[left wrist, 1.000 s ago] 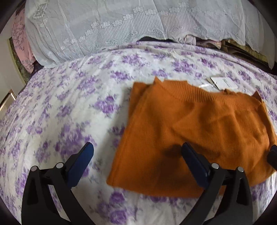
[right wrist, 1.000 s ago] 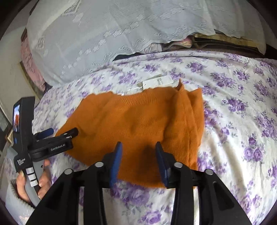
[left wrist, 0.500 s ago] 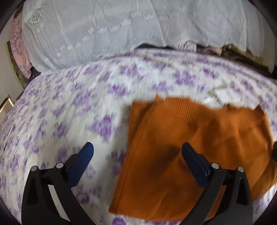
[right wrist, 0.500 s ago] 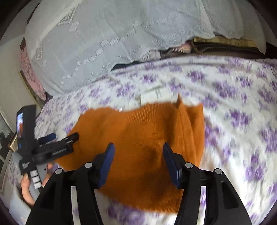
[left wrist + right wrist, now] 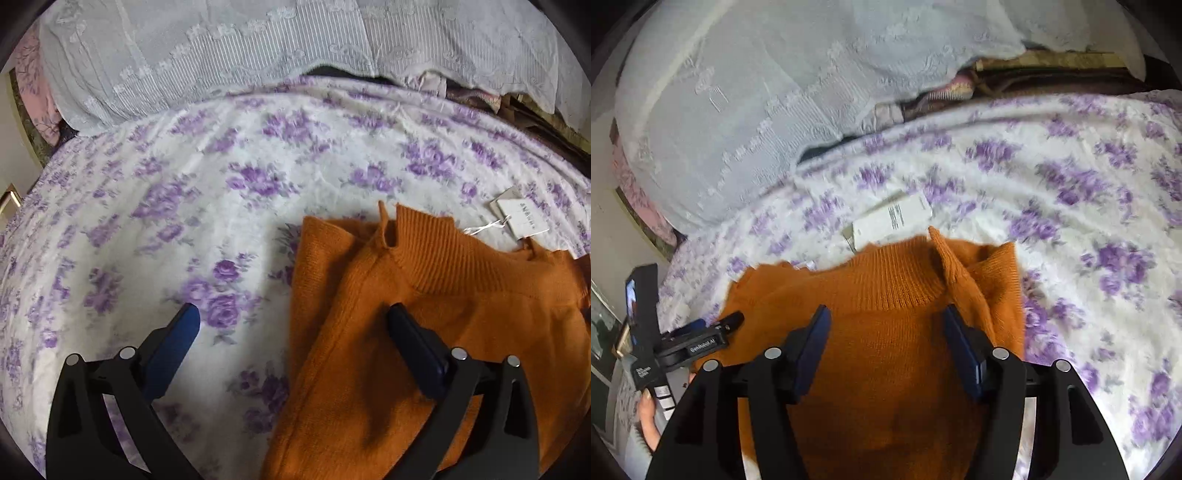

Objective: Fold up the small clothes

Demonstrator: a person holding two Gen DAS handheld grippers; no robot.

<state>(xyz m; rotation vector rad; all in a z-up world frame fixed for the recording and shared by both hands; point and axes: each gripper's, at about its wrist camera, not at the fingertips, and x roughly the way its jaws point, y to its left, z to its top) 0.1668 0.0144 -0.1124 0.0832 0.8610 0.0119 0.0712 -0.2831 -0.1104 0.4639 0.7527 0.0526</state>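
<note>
We hold two grippers over the bed, one in each hand, both tilted downward toward the cloth. Our left gripper (image 5: 293,321) points down at the bedspread (image 5: 192,206), its blue pads spread wide with nothing between them: the left pad hangs over the purple flowers, the right pad over the left part of the orange sweater (image 5: 436,332). Seen from the right wrist camera, the same tool sits at the near left edge of the garment, gripped by our left hand (image 5: 650,417) low at the frame's edge.

Our right gripper (image 5: 886,332) points down at the middle of the sweater (image 5: 886,354), just near of the ribbed collar. Its jaws have just been opening and now stand well apart. Only the flat knit lies below the gap, and neither pad pinches it.

We count one sweater. It lies flat on the bedspread with its collar at the far side and its sides folded in, so a folded edge runs down the left and a folded flap lies on the right. We count one white paper tag (image 5: 892,221) in the right wrist view, lying on the bedspread just beyond the collar; in the left wrist view the tag (image 5: 517,218) shows a second card edge behind it, tied by a thin string.

One white lace cover (image 5: 258,55) is draped across the far side of the bed.
</note>
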